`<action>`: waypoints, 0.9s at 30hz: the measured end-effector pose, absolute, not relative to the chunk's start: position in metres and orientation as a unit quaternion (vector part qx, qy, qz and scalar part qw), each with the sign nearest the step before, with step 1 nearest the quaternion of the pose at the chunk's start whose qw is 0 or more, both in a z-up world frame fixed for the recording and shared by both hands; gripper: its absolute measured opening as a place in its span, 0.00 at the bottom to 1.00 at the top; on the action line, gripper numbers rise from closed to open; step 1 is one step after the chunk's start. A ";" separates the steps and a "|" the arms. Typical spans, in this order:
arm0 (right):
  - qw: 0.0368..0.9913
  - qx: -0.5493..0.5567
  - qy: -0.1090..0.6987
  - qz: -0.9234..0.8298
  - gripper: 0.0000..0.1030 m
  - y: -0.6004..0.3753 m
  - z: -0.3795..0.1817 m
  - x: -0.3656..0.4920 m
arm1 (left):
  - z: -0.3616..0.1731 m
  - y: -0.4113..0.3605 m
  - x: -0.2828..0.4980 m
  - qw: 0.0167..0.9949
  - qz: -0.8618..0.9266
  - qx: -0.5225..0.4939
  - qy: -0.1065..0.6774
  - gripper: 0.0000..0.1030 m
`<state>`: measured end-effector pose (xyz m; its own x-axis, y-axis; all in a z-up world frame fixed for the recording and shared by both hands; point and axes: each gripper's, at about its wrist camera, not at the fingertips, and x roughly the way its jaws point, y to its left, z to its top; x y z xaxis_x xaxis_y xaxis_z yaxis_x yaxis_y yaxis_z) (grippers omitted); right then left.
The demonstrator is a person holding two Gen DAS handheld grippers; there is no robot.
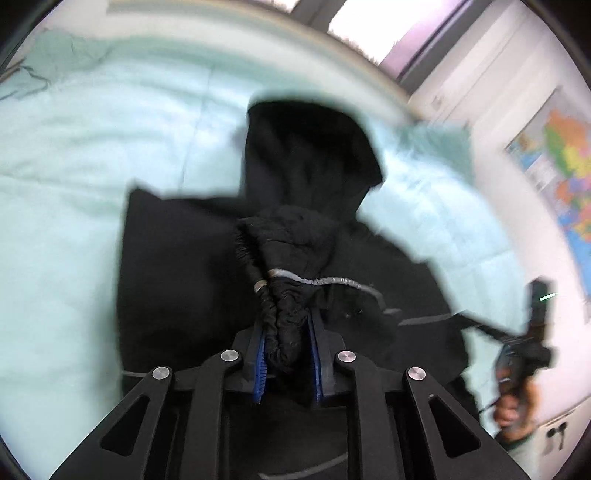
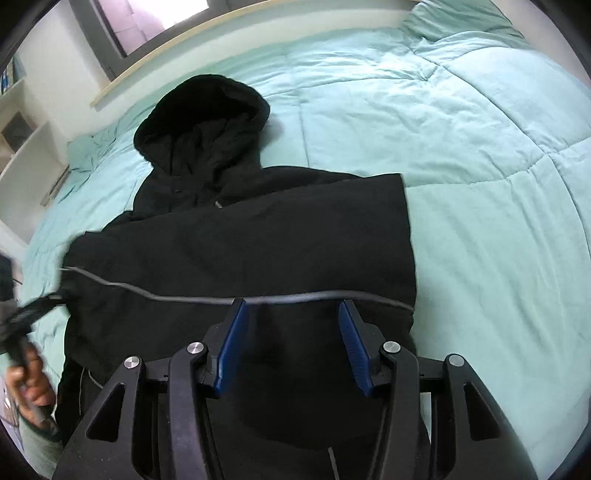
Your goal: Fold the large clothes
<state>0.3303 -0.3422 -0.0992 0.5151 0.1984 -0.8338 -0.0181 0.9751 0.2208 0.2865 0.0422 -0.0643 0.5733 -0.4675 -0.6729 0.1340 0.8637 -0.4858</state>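
Observation:
A black hooded jacket [image 2: 240,251] lies on a mint-green quilt, hood [image 2: 203,114] towards the far side, with a grey reflective stripe [image 2: 147,293] across its near part. My left gripper [image 1: 286,332] is shut on a bunched elastic cuff or hem [image 1: 284,325] of the jacket [image 1: 177,266] and holds it above the body. My right gripper [image 2: 291,310] is open and empty, its blue pads [image 2: 232,343] hovering over the jacket's near edge by the stripe. The left view is motion-blurred.
The quilt [image 2: 461,166] covers a bed and spreads wide to the right. A window and sill [image 2: 155,33] lie beyond the bed. White shelves [image 2: 26,140] stand at the left. A wall map [image 1: 565,166] hangs at the right of the left wrist view.

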 end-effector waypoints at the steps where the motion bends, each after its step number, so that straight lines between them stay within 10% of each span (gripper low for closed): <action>1: 0.866 0.094 0.486 0.065 0.52 -0.343 -0.097 0.331 | -0.051 0.054 0.279 0.872 -0.174 -0.203 0.411 0.18; 12: 0.852 -0.008 0.523 0.039 0.54 -0.284 -0.156 0.361 | -0.158 0.099 0.276 0.792 -0.140 -0.274 0.527 0.24; 20: 0.869 0.021 0.486 0.086 0.54 -0.296 -0.112 0.324 | -0.077 0.080 0.243 0.874 -0.105 -0.140 0.454 0.31; 24: 0.883 0.003 0.457 0.105 0.60 -0.291 -0.085 0.288 | -0.036 0.054 0.237 0.894 -0.150 -0.131 0.402 0.57; 27: 0.872 -0.026 0.479 0.094 0.61 -0.280 -0.099 0.282 | -0.045 0.018 0.253 0.887 -0.170 -0.104 0.417 0.57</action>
<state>0.2821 -0.2803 -0.0992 0.5232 0.1391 -0.8408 -0.1891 0.9809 0.0446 0.2534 0.0184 -0.0446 0.5948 -0.3890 -0.7035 0.2154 0.9203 -0.3267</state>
